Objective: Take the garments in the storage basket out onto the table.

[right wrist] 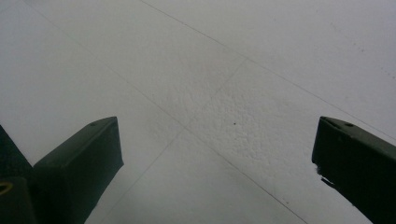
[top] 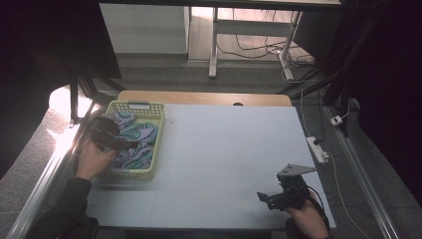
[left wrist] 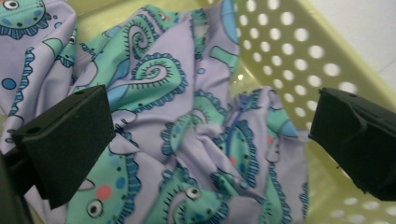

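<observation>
Cloth (top: 133, 140) lies crumpled in the yellow basket (top: 157, 133) at the tabletop's (top: 224, 149) nine o'clock, its heap running twelve to six. It is soft lilac fabric with teal swirls. Left gripper (left wrist: 210, 140) hangs over it, fingers (left wrist: 70, 140) spread wide. Right gripper (top: 271, 198), at five o'clock, is open too.

My high view is dim, its corners nearly black, with harsh glare burning at the left edge. The bench (top: 224, 149) looks evenly lit, pale. In both gripper views, my near jaws blur softly while surfaces beyond stay sharp.
</observation>
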The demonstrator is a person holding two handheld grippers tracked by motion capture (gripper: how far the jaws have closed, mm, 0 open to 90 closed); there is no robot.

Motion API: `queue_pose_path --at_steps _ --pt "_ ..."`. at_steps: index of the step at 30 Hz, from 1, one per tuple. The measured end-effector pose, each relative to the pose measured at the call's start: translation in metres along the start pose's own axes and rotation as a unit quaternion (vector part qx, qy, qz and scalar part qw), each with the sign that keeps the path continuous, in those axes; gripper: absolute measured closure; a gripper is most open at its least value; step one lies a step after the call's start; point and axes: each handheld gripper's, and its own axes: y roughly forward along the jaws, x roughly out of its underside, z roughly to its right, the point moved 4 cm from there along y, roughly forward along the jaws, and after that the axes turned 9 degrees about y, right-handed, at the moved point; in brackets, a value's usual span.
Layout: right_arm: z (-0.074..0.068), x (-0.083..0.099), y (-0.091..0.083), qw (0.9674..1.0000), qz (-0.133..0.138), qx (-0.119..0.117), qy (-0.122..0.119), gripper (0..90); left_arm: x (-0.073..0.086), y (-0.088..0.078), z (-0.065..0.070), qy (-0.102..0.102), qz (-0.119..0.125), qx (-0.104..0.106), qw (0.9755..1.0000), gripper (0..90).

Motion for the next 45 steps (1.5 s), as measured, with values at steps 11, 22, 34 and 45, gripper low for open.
queue_pose_path --at_steps 11,22,34,45 --pt "-0.001 0.0 0.001 1.0 -0.004 0.0 -0.008 3.8 -0.004 0.023 -0.02 -0.009 -0.03 0.003 0.9995 0.0" --pt "-0.001 0.0 0.001 1.0 -0.004 0.0 -0.008 3.8 0.006 0.053 -0.025 0.001 -0.107 0.012 0.9942 0.0" --pt "-0.002 0.001 0.001 1.0 -0.005 0.0 -0.008 3.8 0.011 0.065 -0.016 0.05 -0.176 -0.04 0.9824 0.0" --pt "-0.002 0.001 0.001 0.9999 -0.008 0.002 -0.013 3.8 0.009 0.052 -0.022 0.005 -0.17 -0.091 0.9813 46.2"
